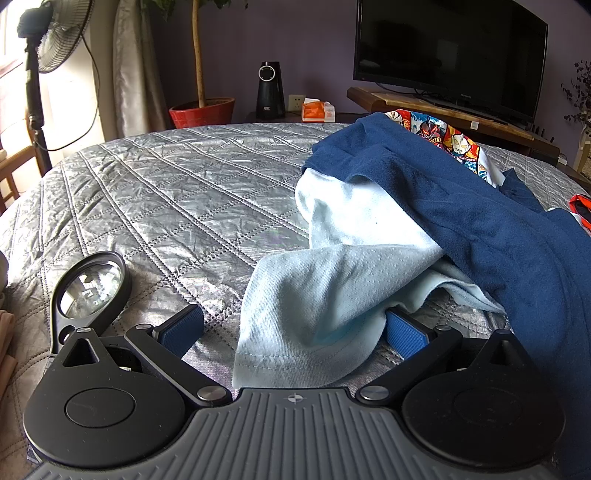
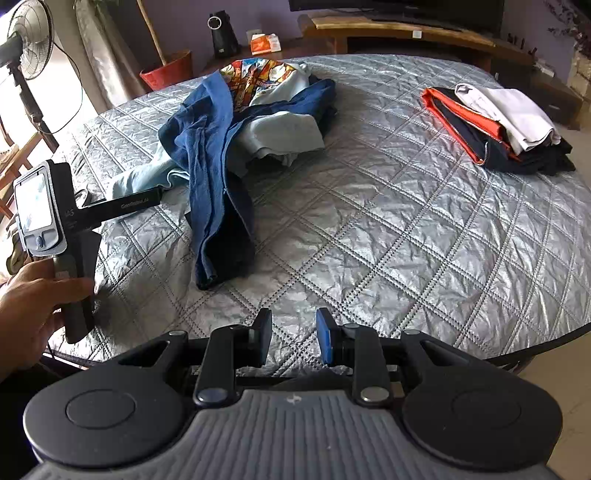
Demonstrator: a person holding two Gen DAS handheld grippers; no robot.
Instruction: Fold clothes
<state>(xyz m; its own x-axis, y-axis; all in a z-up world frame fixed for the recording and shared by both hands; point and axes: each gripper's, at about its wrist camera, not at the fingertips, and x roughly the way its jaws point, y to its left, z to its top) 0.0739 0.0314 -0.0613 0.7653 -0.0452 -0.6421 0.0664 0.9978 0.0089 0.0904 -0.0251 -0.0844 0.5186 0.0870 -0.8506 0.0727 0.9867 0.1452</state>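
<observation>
A: Left gripper [image 1: 293,332]?
B: Spread wide at the near edge of the quilted bed [image 1: 166,206], pads [image 1: 181,328] flanking the hem of a pale blue garment [image 1: 314,295]. Not pinching; cloth simply lying between.

A: And the right gripper [image 2: 293,341]?
B: Hovering over the near edge, fingers parted by a narrow gap, nothing between. Left hand [image 2: 26,317] visible at the near left edge, wrapped round its tool's handle.

A: Further in?
B: Heap of unfolded clothes toward the left side: dark blue fleece garment [image 2: 218,177] draped over the pale blue one, one long part trailing toward the near edge. Cartoon-print piece [image 2: 258,77] at the far end of the heap, partly under the blue.

A: Anything folded?
B: Small stack [image 2: 498,129] near the far right edge, well apart from the heap: dark piece with orange trim at the bottom, white on top.

A: Beyond the bed?
B: Red plant pot [image 1: 202,112], standing fan [image 1: 55,33], television [image 1: 448,55] on a wooden stand.
</observation>
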